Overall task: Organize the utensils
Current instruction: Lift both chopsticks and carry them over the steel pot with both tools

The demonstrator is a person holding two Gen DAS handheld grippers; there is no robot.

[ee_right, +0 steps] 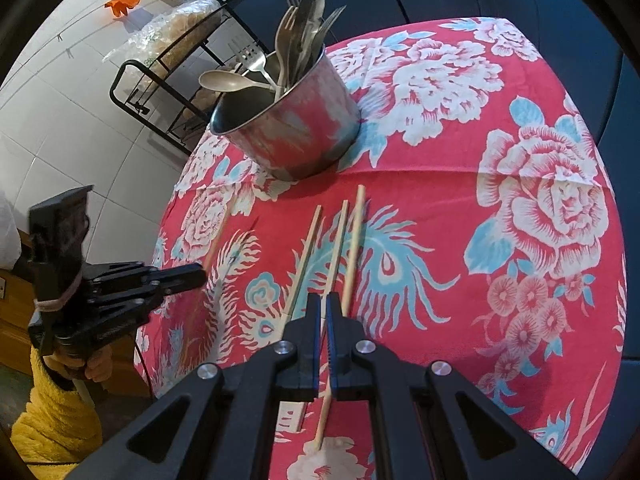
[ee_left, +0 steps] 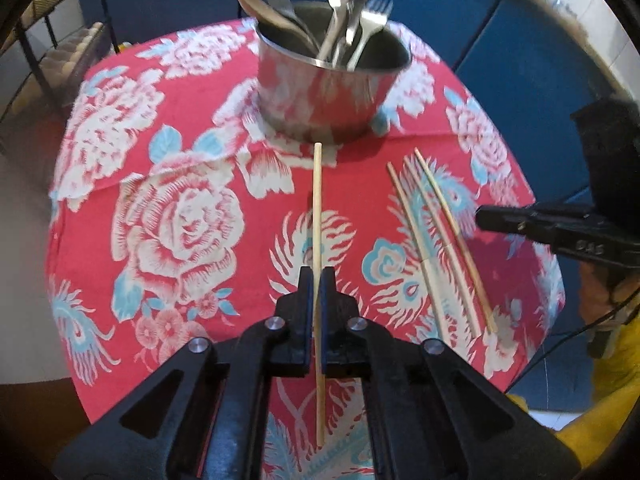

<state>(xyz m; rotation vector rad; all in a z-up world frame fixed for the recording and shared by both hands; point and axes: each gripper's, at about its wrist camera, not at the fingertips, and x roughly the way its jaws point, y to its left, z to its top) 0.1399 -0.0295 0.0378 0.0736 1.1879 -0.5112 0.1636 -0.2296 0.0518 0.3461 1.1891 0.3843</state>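
A steel pot (ee_left: 320,92) (ee_right: 288,136) full of forks and spoons stands at the far side of the red floral tablecloth (ee_left: 180,220). My left gripper (ee_left: 317,276) (ee_right: 202,274) is shut on one wooden chopstick (ee_left: 318,200), which points toward the pot and hangs just above the cloth. Three more chopsticks (ee_left: 436,236) (ee_right: 334,248) lie side by side on the cloth to its right. My right gripper (ee_right: 323,300) (ee_left: 480,216) hovers over them, shut. The middle stick lines up with the slit between its fingers. In the left wrist view its tips stay clear of the sticks.
A black wire rack (ee_right: 168,92) (ee_left: 52,60) with bagged goods stands beyond the table's left edge. Dark blue panels (ee_left: 500,40) rise behind the table. A person's yellow sleeve (ee_right: 52,420) holds the left gripper near the front edge.
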